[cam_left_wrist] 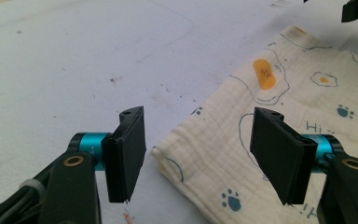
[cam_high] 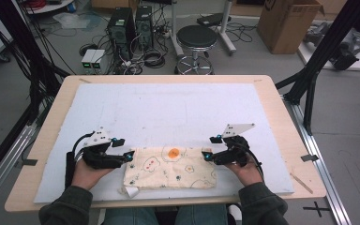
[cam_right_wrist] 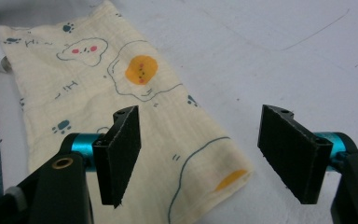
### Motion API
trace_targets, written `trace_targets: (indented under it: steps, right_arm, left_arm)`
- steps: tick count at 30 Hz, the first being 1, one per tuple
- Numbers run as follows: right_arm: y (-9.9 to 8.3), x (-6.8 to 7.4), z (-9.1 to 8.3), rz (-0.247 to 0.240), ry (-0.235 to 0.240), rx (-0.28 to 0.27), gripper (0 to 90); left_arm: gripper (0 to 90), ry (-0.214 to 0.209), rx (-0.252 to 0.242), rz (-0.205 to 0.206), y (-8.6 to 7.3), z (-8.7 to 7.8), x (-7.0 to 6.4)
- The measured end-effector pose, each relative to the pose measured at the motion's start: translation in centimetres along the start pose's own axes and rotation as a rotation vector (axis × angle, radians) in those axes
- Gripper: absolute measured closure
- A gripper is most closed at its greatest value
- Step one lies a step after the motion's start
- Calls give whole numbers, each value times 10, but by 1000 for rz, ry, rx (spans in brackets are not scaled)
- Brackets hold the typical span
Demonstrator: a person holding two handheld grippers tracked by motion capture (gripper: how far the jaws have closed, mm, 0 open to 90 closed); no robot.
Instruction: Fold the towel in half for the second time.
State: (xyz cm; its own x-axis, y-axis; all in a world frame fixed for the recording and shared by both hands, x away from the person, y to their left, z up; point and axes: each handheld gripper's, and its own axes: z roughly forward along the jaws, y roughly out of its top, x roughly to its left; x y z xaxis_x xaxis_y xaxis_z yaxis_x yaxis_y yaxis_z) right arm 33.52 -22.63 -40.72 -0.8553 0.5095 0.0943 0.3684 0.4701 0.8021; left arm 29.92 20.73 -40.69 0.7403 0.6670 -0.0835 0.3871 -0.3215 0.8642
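Note:
A cream cloth (cam_high: 171,168) printed with fried eggs and paw marks lies folded flat near the front edge of the white mat (cam_high: 168,112). My left gripper (cam_high: 129,155) stands open at the cloth's far left corner; in the left gripper view that corner (cam_left_wrist: 168,151) lies between the parted jaws of the left gripper (cam_left_wrist: 205,158). My right gripper (cam_high: 207,155) is open at the far right corner. In the right gripper view the cloth's corner (cam_right_wrist: 228,172) sits between the spread jaws of the right gripper (cam_right_wrist: 205,158). Nothing is held.
The mat covers a wooden table (cam_high: 281,117). Behind the table stand a black stool (cam_high: 196,40), computer towers (cam_high: 122,28) with cables and a cardboard box (cam_high: 288,23). A white tag (cam_high: 130,191) sticks out at the cloth's near left corner.

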Motion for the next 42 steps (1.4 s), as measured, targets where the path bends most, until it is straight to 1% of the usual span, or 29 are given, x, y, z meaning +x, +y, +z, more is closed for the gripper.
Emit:
trace_targets:
  steps: [3, 4, 7, 9, 10, 11, 13, 15, 18, 22, 25, 26, 28, 30, 32, 33, 34, 35, 36, 37, 38, 40, 42]
  right_arm:
    - [3, -2, 0, 1, -3, 2, 294]
    - [4, -2, 0, -6, -4, 0, 294]
    - [5, -4, 1, -7, 0, 1, 295]
    - [6, -7, 2, -1, 0, 7, 307]
    - [7, -9, 2, 9, -2, 16, 321]
    - [7, -11, 3, 11, -9, 12, 323]
    - [9, -17, 3, 29, -8, 9, 342]
    - [10, -22, 3, 43, -14, 10, 360]
    - [11, -30, 8, 61, -15, 18, 403]
    - [9, -36, 15, 78, -17, 47, 456]
    - [8, -38, 18, 89, -4, 67, 483]
    - [8, -38, 19, 92, -3, 70, 492]
    - [5, -38, 20, 99, 2, 68, 511]
    - [2, -38, 21, 110, 4, 78, 524]
    - [-1, -38, 20, 108, 8, 75, 545]
    - [-2, -37, 19, 115, 11, 80, 547]
    - [-3, -37, 19, 116, 11, 86, 548]
    - [-5, -37, 19, 114, 7, 88, 551]
    - [-6, -37, 19, 121, 6, 89, 555]
    - [-8, -37, 19, 128, 7, 88, 556]
    - [-10, -38, 19, 130, 10, 84, 560]
    - [-13, -39, 19, 149, 14, 93, 564]
    - [-16, -39, 20, 152, 11, 99, 576]
  left_arm:
    - [360, 4, -3, -7, 1, 1, 1]
    - [361, 4, -6, -9, 2, 1, 2]
    - [364, 5, -1, -12, 3, 3, 4]
    - [388, 5, -1, -16, 3, 4, 6]
    - [398, 6, 2, -14, 3, 5, 8]
    - [404, 10, 3, -20, 4, 5, 10]
    - [410, 23, -7, -37, 5, 8, 14]
    - [417, 38, 8, -43, 7, 11, 17]
    - [443, 50, -2, -58, 8, 16, 21]
    - [472, 69, 33, -68, 8, 24, 24]
    - [505, 63, 46, -81, 6, 30, 26]
    - [506, 68, 60, -78, 6, 32, 25]
    - [510, 61, 82, -69, 6, 33, 25]
    - [513, 61, 101, -64, 4, 35, 23]
    - [513, 63, 115, -58, 2, 37, 22]
    - [514, 69, 135, -50, 1, 38, 22]
    - [519, 82, 155, -31, 1, 39, 21]
    - [526, 81, 157, -30, 0, 39, 20]
    - [534, 62, 160, -36, 0, 39, 20]
    - [536, 54, 160, -42, 0, 40, 19]
    - [538, 50, 164, -37, -1, 41, 18]
    - [538, 43, 185, -35, -2, 42, 18]
    - [540, 48, 210, -33, -3, 43, 18]
